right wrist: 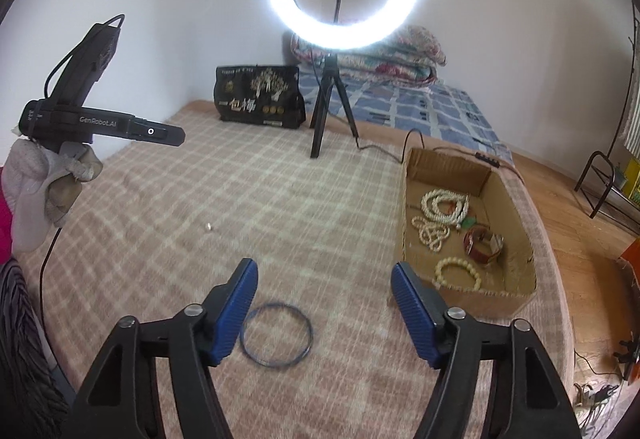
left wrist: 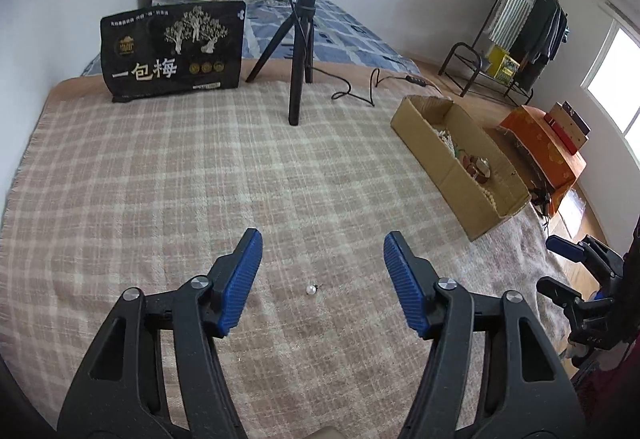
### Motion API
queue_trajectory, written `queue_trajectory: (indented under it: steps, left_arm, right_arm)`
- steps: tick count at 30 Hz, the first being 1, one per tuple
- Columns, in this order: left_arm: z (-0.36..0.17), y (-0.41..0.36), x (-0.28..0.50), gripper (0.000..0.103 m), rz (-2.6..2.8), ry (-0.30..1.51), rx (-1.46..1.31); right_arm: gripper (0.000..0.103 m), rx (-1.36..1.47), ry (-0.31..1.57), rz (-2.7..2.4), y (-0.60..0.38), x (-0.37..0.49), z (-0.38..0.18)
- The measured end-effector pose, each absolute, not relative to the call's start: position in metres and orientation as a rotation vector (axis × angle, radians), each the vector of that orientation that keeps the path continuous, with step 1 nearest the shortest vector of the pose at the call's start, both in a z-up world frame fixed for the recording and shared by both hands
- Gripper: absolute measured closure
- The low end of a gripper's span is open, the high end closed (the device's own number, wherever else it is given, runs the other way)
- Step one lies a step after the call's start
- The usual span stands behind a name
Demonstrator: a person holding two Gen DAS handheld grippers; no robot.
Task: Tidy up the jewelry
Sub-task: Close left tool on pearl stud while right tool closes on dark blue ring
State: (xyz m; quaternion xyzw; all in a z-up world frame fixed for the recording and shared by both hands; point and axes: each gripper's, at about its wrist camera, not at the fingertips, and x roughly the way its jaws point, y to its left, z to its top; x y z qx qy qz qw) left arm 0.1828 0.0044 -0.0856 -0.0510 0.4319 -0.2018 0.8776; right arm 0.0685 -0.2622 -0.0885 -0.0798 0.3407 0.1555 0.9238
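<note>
On the plaid blanket (right wrist: 240,199) the cardboard box (right wrist: 516,295) already held bead strings and a watch, and it lay to the right of both tools. The right gripper (right wrist: 322,295) had its fingers spread wide, gripping nothing; the thin blue ring (right wrist: 276,335) lay flat just below and between them, nearer the left finger. The left gripper (left wrist: 322,265) was also wide open, and the small pearl earring (left wrist: 311,289) lay between its fingers, slightly toward the camera. Each hand was nearer to its own piece
</note>
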Motion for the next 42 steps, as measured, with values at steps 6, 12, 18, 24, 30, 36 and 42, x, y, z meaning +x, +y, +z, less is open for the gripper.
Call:
queue_trajectory:
  steps: [6,12,18,24,30,36,42]
  left_arm:
    - [-0.119,-0.005,0.183,0.053,-0.503,0.957,-0.054]
    - [-0.149,-0.020,0.182,0.063,-0.531,0.994,0.082]
    - [-0.164,-0.031,0.186,0.065,-0.554,1.004,0.157]
    - [-0.173,-0.033,0.193,0.065,-0.542,1.010,0.186]
    - [-0.177,-0.035,0.198,0.065,-0.541,1.013,0.199]
    - [-0.179,-0.035,0.196,0.067,-0.541,1.014,0.211]
    - [-0.181,-0.037,0.196,0.072,-0.543,1.014,0.223]
  right_arm:
    - [0.059,-0.136,0.818,0.341,-0.270,0.066,-0.123]
    - [0.062,-0.142,0.874,0.379,-0.265,0.067,-0.141]
    - [0.064,-0.145,0.896,0.421,-0.254,0.077,-0.151]
    - [0.065,-0.145,0.920,0.431,-0.252,0.083,-0.159]
    - [0.067,-0.114,0.951,0.434,-0.254,0.090,-0.168]
    - [0.071,-0.087,0.985,0.412,-0.257,0.101,-0.178]
    - [0.073,-0.114,1.007,0.379,-0.252,0.110,-0.186]
